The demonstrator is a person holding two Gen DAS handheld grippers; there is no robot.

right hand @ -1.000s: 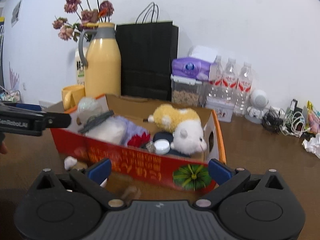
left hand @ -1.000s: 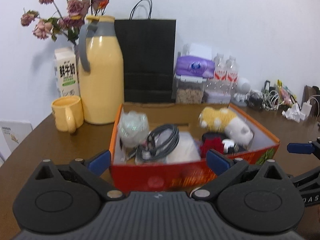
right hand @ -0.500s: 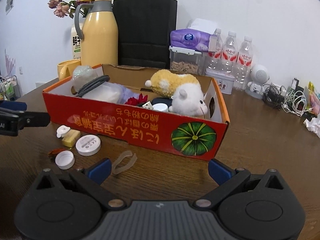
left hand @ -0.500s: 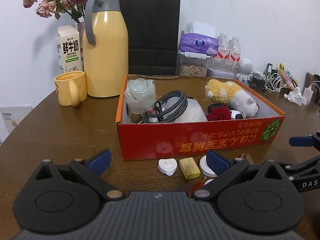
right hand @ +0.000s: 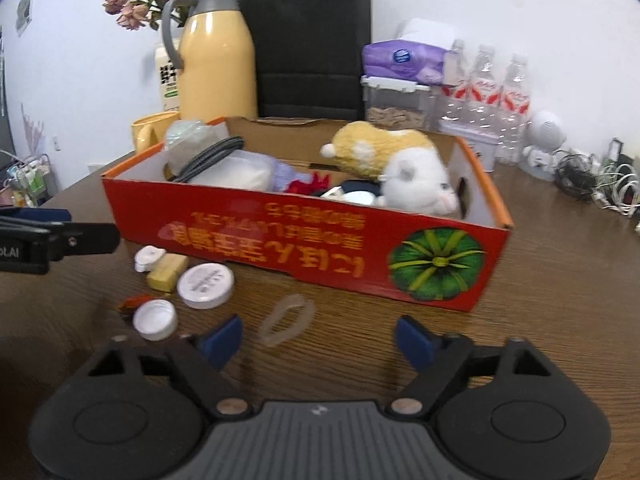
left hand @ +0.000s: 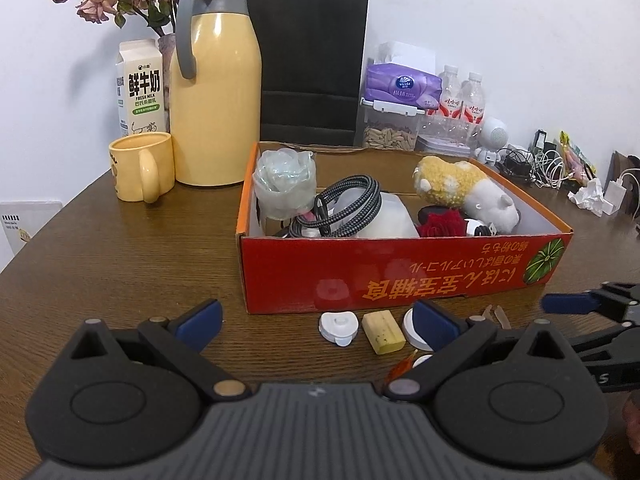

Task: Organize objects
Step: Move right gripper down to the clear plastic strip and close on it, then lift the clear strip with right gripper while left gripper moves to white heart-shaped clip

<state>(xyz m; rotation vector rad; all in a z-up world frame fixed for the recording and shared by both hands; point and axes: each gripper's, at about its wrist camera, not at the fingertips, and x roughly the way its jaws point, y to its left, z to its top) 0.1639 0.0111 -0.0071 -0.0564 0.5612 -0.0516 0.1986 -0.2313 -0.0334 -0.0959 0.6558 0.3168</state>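
- From the left wrist view, the left hand-held gripper (left hand: 316, 322) stood with its blue-tipped jaws wide apart and nothing between them, low over the brown wooden surface (left hand: 120, 264).
- Just ahead of it, along the near wall of the red cardboard box with the pumpkin print (left hand: 400, 276), lay a small white heart-shaped plastic cap (left hand: 337, 327), a pale yellow rectangular block (left hand: 383, 331) and a flat round white lid (left hand: 412, 330), partly hidden behind the right jaw.
- I judged this hand would do best to centre on one piece, the block or the heart-shaped cap, and close only once both pads flanked it, since the pieces sat close together.
- The box already held a coiled grey braided cable (left hand: 344, 210), a yellow-and-white plush toy (left hand: 464, 188) and a crumpled clear plastic wrap (left hand: 284, 180).
- From the right wrist view, the right hand-held gripper (right hand: 318, 340) was closing its jaws, yet nothing sat between the pads.
- A thin tan rubber band (right hand: 286, 320) lay flat on the surface just ahead of the jaws, towards the left one, near the box but apart from it.
- To my eye the band was the likely target: limp and flat, it would want the tips pressed down to the wood and pinched across one strand.
- A small white screw cap (right hand: 155, 319) sat to the left of the band, with the round white lid behind it; the picture was somewhat blurred.
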